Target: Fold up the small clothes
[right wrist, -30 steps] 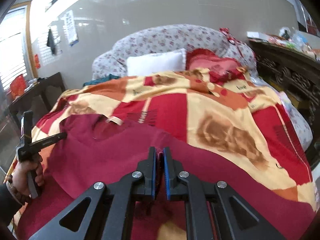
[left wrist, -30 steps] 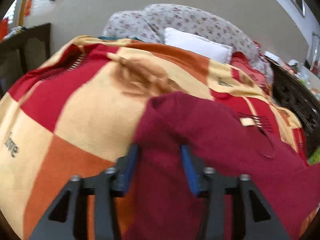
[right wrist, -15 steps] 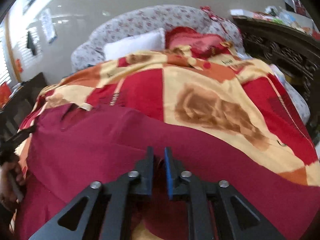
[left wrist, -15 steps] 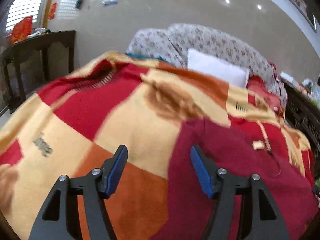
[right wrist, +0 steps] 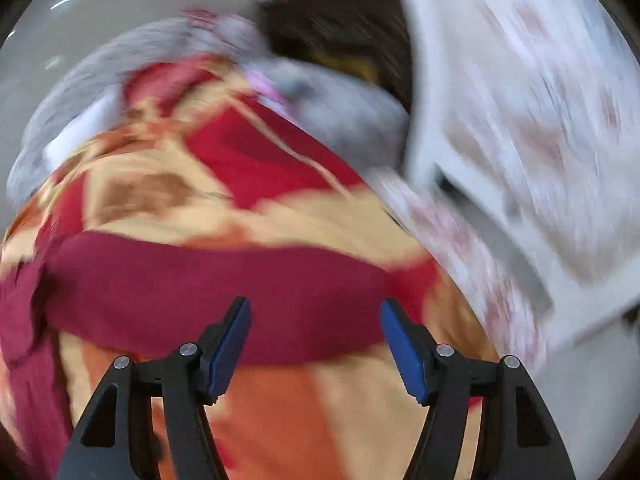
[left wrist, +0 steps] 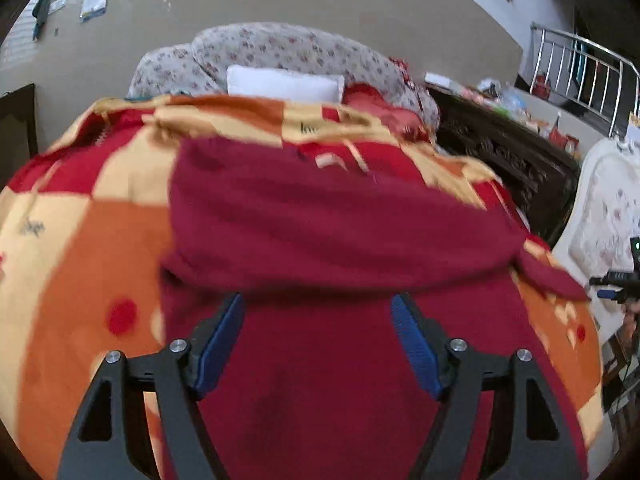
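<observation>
A dark maroon garment [left wrist: 328, 232] lies on the red, orange and cream blanket [left wrist: 80, 240] of the bed, with its upper part folded over the lower part. My left gripper [left wrist: 318, 306] is open and empty, its jaws wide above the garment's fold edge. My right gripper [right wrist: 315, 310] is open and empty over a maroon band of the garment [right wrist: 208, 292]; this view is blurred by motion. The right gripper also shows small at the right edge of the left wrist view [left wrist: 618, 282].
A white pillow [left wrist: 284, 84] and floral cushions [left wrist: 280, 48] lie at the head of the bed. A dark carved wooden frame [left wrist: 500, 152] runs along the right side. A white floral chair [right wrist: 520, 120] stands close on the right.
My right gripper has opened and let go of the maroon garment, then swung to the right. My left gripper, open since half a second ago, has moved over the folded garment.
</observation>
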`<state>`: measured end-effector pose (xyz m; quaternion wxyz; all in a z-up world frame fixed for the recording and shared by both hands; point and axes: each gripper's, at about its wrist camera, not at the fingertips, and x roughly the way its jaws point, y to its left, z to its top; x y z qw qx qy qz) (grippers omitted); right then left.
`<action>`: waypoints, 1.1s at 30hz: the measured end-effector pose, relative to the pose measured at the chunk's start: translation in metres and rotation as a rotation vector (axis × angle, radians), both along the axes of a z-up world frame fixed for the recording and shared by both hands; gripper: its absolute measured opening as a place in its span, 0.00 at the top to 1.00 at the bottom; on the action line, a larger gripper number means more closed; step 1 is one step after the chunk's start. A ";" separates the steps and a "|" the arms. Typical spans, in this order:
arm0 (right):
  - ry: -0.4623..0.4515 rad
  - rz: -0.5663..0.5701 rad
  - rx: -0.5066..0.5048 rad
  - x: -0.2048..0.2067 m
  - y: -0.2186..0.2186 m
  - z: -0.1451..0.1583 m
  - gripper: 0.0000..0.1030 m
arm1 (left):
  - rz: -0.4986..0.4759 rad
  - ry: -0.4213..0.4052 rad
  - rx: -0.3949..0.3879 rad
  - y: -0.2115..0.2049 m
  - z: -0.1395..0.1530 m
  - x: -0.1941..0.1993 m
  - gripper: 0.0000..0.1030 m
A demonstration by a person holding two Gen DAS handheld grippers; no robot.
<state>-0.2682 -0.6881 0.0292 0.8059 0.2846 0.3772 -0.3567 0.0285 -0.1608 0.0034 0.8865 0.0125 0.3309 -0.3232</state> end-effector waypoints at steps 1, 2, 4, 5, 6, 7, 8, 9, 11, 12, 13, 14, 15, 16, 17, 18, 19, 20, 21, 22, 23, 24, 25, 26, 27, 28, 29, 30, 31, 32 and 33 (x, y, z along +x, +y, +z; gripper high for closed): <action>-0.019 -0.030 0.071 -0.013 -0.017 -0.011 0.31 | 0.009 0.000 0.024 -0.003 -0.010 0.000 0.27; -0.034 -0.042 0.117 -0.019 -0.026 -0.019 0.31 | 0.019 0.046 0.056 -0.006 -0.019 0.005 0.27; -0.078 -0.079 0.209 -0.028 -0.041 -0.037 0.31 | 0.052 0.079 0.050 -0.003 -0.022 0.011 0.27; -0.106 -0.099 0.235 -0.031 -0.045 -0.043 0.31 | 0.063 0.092 0.033 0.001 -0.022 0.012 0.27; -0.140 -0.112 0.260 -0.031 -0.045 -0.048 0.31 | 0.059 0.108 0.020 0.003 -0.023 0.015 0.25; -0.209 -0.127 0.319 -0.033 -0.047 -0.057 0.31 | 0.058 0.123 0.009 0.005 -0.024 0.017 0.25; -0.260 -0.132 0.358 -0.033 -0.047 -0.062 0.31 | 0.066 0.135 0.004 0.006 -0.026 0.018 0.25; -0.314 -0.129 0.393 -0.032 -0.047 -0.066 0.32 | 0.072 0.141 0.001 0.007 -0.026 0.020 0.25; -0.350 -0.107 0.408 -0.025 -0.042 -0.066 0.40 | 0.072 0.137 0.002 0.007 -0.026 0.019 0.25; -0.349 -0.098 0.406 -0.023 -0.039 -0.064 0.47 | 0.072 0.130 0.009 0.006 -0.026 0.018 0.24; -0.327 -0.101 0.372 -0.021 -0.035 -0.056 0.62 | 0.070 0.127 0.013 0.005 -0.026 0.018 0.23; -0.325 -0.098 0.356 -0.021 -0.035 -0.052 0.71 | 0.069 0.127 0.016 0.005 -0.026 0.018 0.23; -0.324 -0.091 0.342 -0.021 -0.033 -0.046 0.83 | 0.069 0.128 0.016 0.006 -0.027 0.017 0.23; -0.303 -0.083 0.302 -0.020 -0.029 -0.034 0.87 | 0.069 0.131 0.014 0.006 -0.027 0.017 0.23; -0.276 -0.073 0.260 -0.016 -0.026 -0.024 0.88 | 0.070 0.133 0.010 0.007 -0.027 0.018 0.23; -0.253 -0.060 0.221 -0.011 -0.024 -0.016 0.89 | 0.073 0.135 0.005 0.008 -0.027 0.018 0.23; -0.222 -0.040 0.162 -0.004 -0.015 0.001 0.89 | 0.079 0.135 0.000 0.010 -0.027 0.019 0.23; -0.212 -0.026 0.130 0.002 -0.010 0.011 0.90 | 0.082 0.136 -0.004 0.010 -0.027 0.019 0.23; -0.209 0.003 0.085 0.015 0.003 0.030 0.90 | 0.084 0.137 -0.012 0.012 -0.026 0.020 0.23; -0.216 0.025 0.065 0.025 0.010 0.042 0.90 | 0.088 0.139 -0.021 0.014 -0.026 0.020 0.23; -0.230 0.056 0.049 0.038 0.021 0.055 0.90 | 0.094 0.144 -0.032 0.017 -0.026 0.021 0.23; -0.249 0.089 0.038 0.053 0.034 0.069 0.90 | 0.098 0.149 -0.045 0.019 -0.026 0.022 0.23; -0.279 0.138 0.024 0.076 0.055 0.087 0.90 | 0.105 0.156 -0.062 0.023 -0.027 0.023 0.23; -0.304 0.180 0.020 0.095 0.071 0.099 0.90 | 0.115 0.165 -0.089 0.029 -0.026 0.023 0.23; -0.328 0.220 0.017 0.112 0.088 0.109 0.91 | 0.127 0.169 -0.111 0.034 -0.026 0.024 0.23; -0.362 0.274 0.011 0.136 0.112 0.123 0.91 | 0.140 0.172 -0.124 0.038 -0.026 0.025 0.23; -0.391 0.327 0.006 0.159 0.137 0.136 0.91 | 0.169 0.174 -0.145 0.044 -0.025 0.026 0.23; -0.422 0.391 0.000 0.184 0.167 0.150 0.91 | 0.200 0.177 -0.175 0.053 -0.025 0.027 0.23; -0.442 0.431 -0.005 0.199 0.185 0.157 0.91 | 0.221 0.178 -0.200 0.060 -0.024 0.028 0.22; -0.468 0.499 -0.009 0.221 0.216 0.167 0.91 | 0.261 0.175 -0.226 0.070 -0.024 0.028 0.22; -0.484 0.552 -0.012 0.235 0.244 0.175 0.91 | 0.309 0.170 -0.245 0.080 -0.023 0.028 0.21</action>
